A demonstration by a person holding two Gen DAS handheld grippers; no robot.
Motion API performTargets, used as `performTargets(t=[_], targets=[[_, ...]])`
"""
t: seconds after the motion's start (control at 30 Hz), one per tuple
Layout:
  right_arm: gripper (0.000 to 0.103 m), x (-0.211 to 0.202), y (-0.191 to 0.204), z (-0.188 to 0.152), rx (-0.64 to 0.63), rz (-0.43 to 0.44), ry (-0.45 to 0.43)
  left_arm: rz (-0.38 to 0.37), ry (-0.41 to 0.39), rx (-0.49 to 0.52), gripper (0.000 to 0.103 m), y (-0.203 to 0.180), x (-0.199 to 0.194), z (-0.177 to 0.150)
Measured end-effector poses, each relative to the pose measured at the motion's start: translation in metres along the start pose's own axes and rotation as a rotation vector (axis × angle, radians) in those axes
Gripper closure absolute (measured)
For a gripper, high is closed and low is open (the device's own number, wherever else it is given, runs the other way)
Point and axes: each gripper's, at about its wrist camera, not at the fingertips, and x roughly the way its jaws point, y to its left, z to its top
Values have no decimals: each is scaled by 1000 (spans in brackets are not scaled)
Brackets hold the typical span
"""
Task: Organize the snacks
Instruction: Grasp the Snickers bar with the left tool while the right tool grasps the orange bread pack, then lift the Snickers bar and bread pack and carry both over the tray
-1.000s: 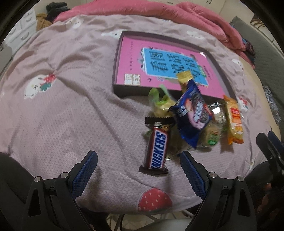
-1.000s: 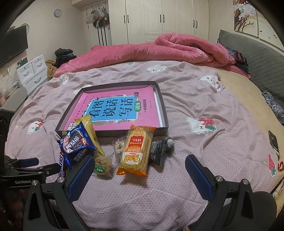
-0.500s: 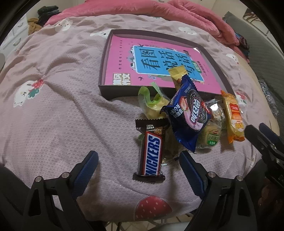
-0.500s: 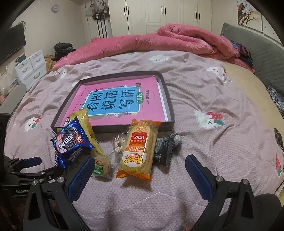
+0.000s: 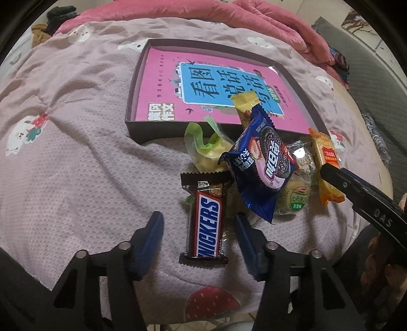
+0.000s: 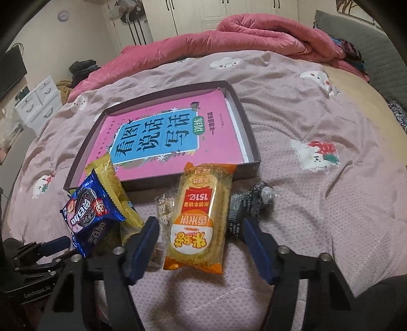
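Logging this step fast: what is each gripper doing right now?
Left gripper: open, fingers either side of the Snickers bar, not gripping.
Right gripper: open, fingers flanking the orange rice cracker pack, holding nothing.

Right gripper (image 6: 201,230) open, fingers straddling orange rice-cracker packet (image 6: 201,219) on mauve bedspread (image 6: 318,203). Blue cookie packet (image 6: 91,211) to left. Shallow box (image 6: 250,137) with pink book (image 6: 168,137) beyond.

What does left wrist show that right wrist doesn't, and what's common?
Left wrist only: the Snickers bar between the open left gripper, and a green-wrapped snack. Right wrist only: a dark crinkled packet, white drawers, wardrobe doors. Both: the box with its pink book, blue Oreo pack, orange rice cracker pack.
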Motion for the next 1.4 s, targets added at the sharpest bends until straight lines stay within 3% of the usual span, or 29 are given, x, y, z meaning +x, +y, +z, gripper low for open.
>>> performTargets(t=[0.07, 0.33, 0.5, 0.97, 1.4], targets=[[51, 4, 2, 1, -5, 7, 5, -7, -3, -1, 46, 0, 1, 0], [67, 18, 5, 6, -26, 44, 21, -52, 3, -15, 56, 1, 5, 2], [67, 17, 3, 8, -10, 80, 2, -85, 8, -20, 74, 1, 8, 4], [67, -12, 11, 10, -47, 135, -101, -111, -25, -84, 74, 19, -8, 4], [67, -23, 11, 21, -75, 141, -177, -71, -227, -85, 74, 29, -54, 26]])
